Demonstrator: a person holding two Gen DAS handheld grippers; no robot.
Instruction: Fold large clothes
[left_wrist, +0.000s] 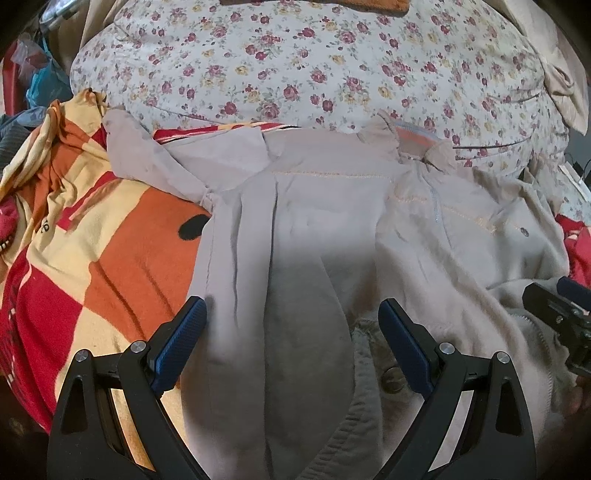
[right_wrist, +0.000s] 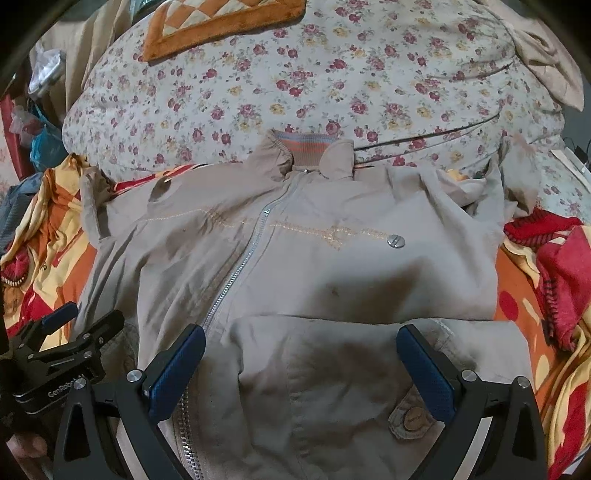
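A large beige zip-up jacket (right_wrist: 314, 258) lies front up on the bed, its striped collar (right_wrist: 306, 147) at the far side. One sleeve (left_wrist: 236, 229) is folded in over the left half, and a fold lies across the lower right part (right_wrist: 332, 354). My left gripper (left_wrist: 293, 321) hovers open over the jacket's left half with nothing between its blue pads. Over the lower right half my right gripper (right_wrist: 301, 354) also stands open, holding nothing. Each gripper shows at the edge of the other's view: the right gripper (left_wrist: 561, 306) and the left gripper (right_wrist: 62, 339).
The jacket rests on a red, orange and yellow patterned blanket (left_wrist: 85, 258). A big floral pillow or duvet (right_wrist: 314, 85) lies right behind the collar, with an orange cushion (right_wrist: 221, 22) on top. Bags and clutter (left_wrist: 40, 81) sit at the far left.
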